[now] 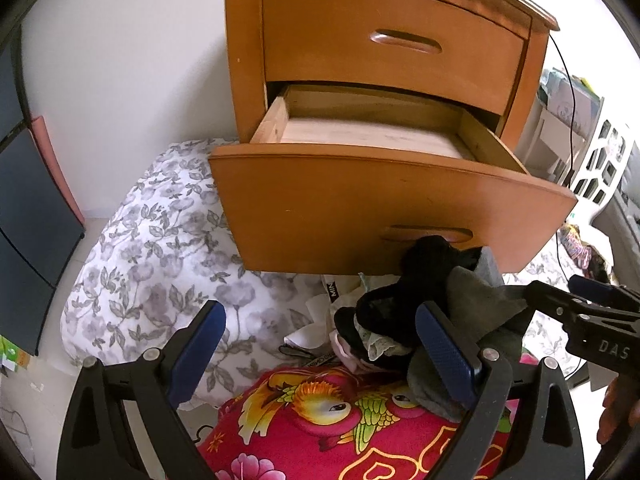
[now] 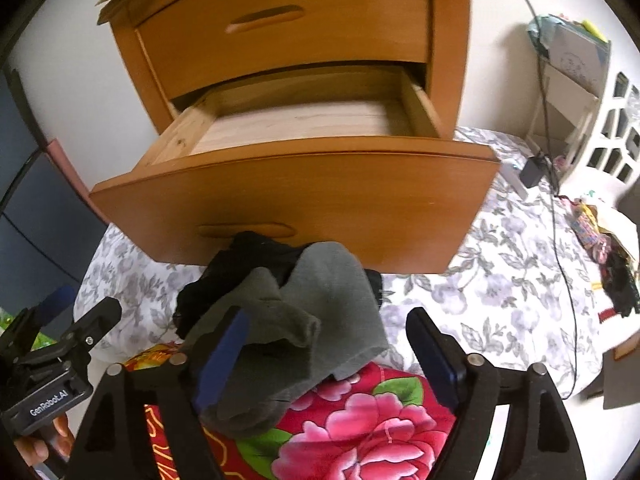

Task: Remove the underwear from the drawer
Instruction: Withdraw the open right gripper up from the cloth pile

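Floral bedding (image 2: 500,292) spreads bare off to 3 o'clock of the pulled-out, empty-looking drawer (image 2: 296,120), while the underwear (image 2: 304,312) sits heaped below its front edge, the right gripper (image 2: 332,356) gaping wide around the grey piece, the left gripper (image 1: 320,344) spread too, holding nothing.

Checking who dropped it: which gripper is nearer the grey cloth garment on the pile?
Right. The right gripper stands open around the grey cloth garment; the left gripper is open beside it, one finger at its edge.
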The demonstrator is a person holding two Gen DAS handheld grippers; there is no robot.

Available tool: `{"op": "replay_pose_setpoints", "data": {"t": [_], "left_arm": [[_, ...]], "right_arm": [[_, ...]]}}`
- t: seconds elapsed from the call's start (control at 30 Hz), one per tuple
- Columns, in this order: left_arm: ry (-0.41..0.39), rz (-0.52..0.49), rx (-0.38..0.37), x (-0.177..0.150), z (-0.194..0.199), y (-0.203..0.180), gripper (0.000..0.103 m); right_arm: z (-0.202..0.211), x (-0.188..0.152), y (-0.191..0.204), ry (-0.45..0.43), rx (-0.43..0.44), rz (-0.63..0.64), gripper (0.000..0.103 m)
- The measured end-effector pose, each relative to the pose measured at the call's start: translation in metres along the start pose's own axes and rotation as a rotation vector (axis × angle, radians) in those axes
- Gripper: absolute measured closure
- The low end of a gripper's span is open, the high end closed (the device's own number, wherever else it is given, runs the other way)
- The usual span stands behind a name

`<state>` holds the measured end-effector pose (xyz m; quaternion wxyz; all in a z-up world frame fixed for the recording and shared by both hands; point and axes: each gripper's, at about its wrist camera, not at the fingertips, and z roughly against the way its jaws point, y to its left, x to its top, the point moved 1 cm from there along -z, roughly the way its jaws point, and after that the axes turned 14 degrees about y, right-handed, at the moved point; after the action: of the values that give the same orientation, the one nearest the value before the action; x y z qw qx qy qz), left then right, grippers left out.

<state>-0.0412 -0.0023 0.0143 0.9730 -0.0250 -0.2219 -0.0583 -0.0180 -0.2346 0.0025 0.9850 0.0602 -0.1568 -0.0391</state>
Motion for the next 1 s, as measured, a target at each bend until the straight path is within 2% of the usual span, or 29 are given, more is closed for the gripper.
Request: {"op": "replay_pose_setpoints", "data": {"t": [0.13, 0.17, 0.4, 0.73, 1.0], "left_arm": [[0.016, -0.015, 0.029, 0.0, -0.001, -0.007, 0.007], [0.017, -0.011, 0.035, 0.0, -0.001, -0.008, 0.007], [0.01, 0.008, 0.056, 0.002, 0.007, -0.012, 0.002], [-0.008, 0.006, 0.077, 0.007, 0.03, -0.02, 0.002], [-0.053, 0.0, 0.077, 0.008, 0.057, -0.023, 0.002]], "right_arm": [[-0.001, -0.005, -0.005, 0.004, -0.017, -0.006, 0.001], [0.0, -0.005, -0.005, 0.004, -0.017, -0.006, 0.0], [0.006, -0.011, -0.011, -0.008, -0.021, -0.025, 0.0], [0.03, -0.013, -0.005, -0.056, -0.023, -0.015, 0.0], [0.051, -0.013, 0.0, -0.095, -0.067, -0.02, 0.0]]}}
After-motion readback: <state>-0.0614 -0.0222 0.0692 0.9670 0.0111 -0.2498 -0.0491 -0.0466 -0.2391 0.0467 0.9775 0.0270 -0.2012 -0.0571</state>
